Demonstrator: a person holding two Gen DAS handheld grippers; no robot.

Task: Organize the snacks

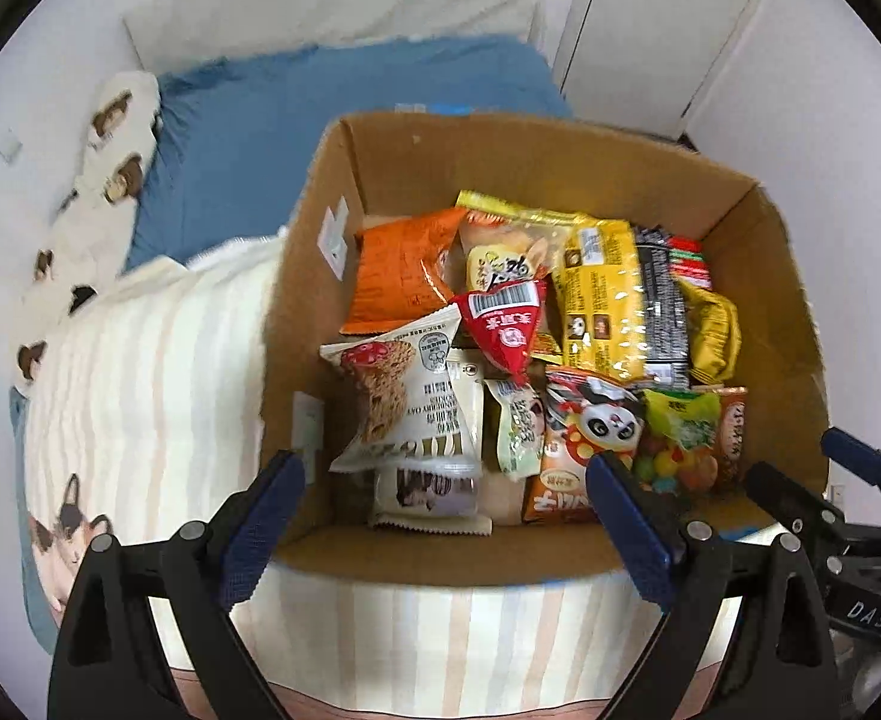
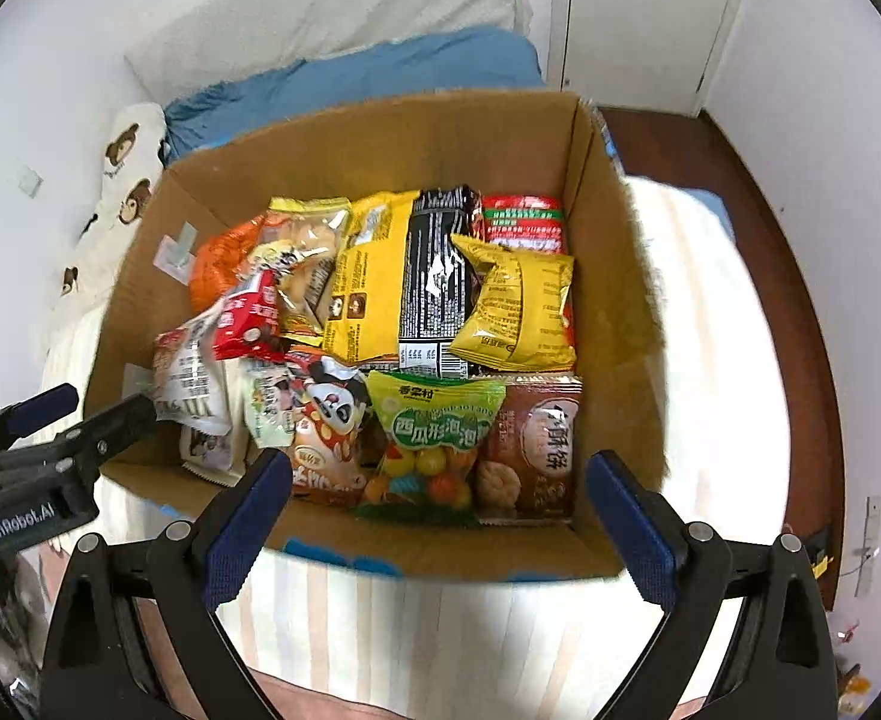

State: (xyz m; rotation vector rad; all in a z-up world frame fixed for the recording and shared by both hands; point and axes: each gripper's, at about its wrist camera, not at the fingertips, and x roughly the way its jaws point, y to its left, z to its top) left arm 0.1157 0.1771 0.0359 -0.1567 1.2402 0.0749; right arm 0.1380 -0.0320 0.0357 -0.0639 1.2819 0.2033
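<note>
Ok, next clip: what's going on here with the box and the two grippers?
A person holds two grippers above an open cardboard box that sits on a striped blanket on a bed. The box is full of snack packets, among them a green candy bag, a yellow packet and a red triangular packet. Both the left gripper and the right gripper stand open with nothing between the fingers, hovering over the near edge of the box. No packet is being held right now.

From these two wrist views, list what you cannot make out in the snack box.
- Box floor: both views, buried under packets in the cardboard box.
- Purple-and-white packet: left wrist view, top covered by the cookie packet.
- Brown biscuit packet: left wrist view, mostly behind the green candy bag.
</note>
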